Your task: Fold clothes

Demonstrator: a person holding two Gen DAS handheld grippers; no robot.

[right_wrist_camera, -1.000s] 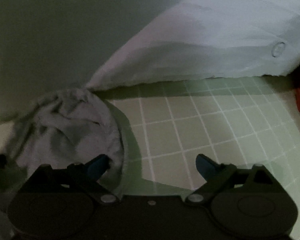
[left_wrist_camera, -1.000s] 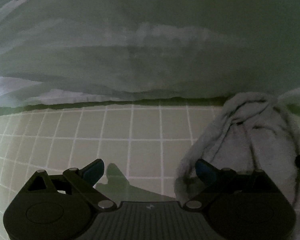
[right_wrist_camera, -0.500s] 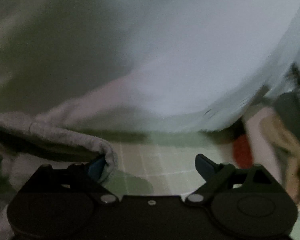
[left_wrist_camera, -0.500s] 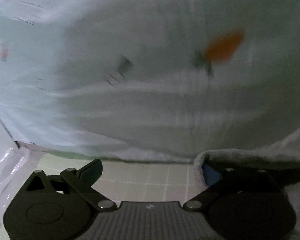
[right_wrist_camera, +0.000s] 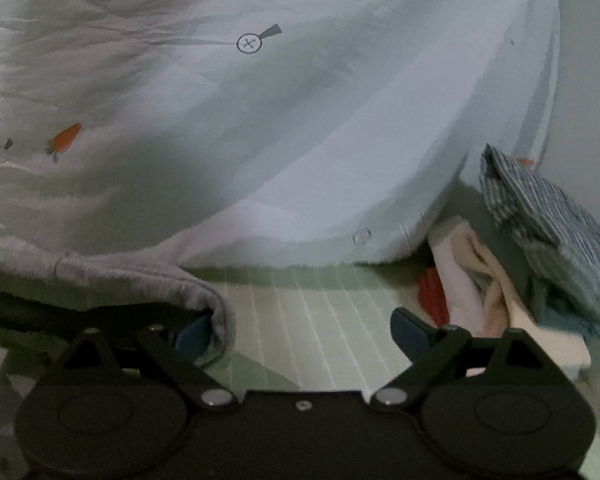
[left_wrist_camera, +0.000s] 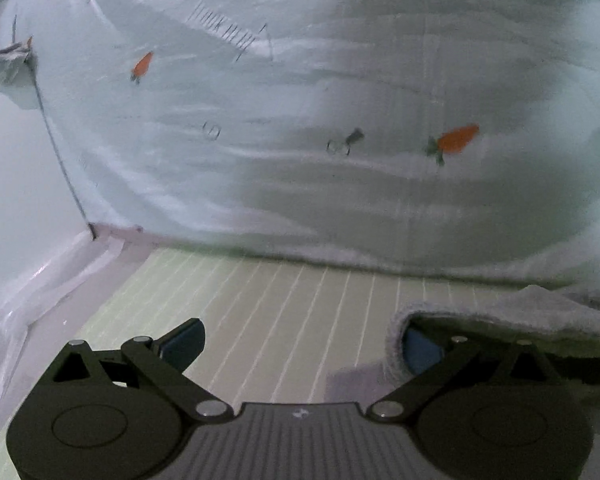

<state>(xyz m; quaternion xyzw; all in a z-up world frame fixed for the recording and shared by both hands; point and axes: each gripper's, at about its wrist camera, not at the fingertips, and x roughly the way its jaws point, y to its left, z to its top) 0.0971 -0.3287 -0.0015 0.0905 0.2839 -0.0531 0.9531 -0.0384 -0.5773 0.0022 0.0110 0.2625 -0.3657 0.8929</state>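
Both grippers have risen; grey fleece garment (left_wrist_camera: 520,312) now drapes over left gripper's (left_wrist_camera: 300,344) right finger and right gripper's (right_wrist_camera: 304,332) left finger; jaws spread wide, pinching nothing; folding barely begun.

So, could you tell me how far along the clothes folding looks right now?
Done: a striped garment sits folded on a pile at the right. In hand: the grey garment is draped over one finger of the left gripper and of the right gripper, jaws open. Left: folding it; the cream cloth looks unfolded.
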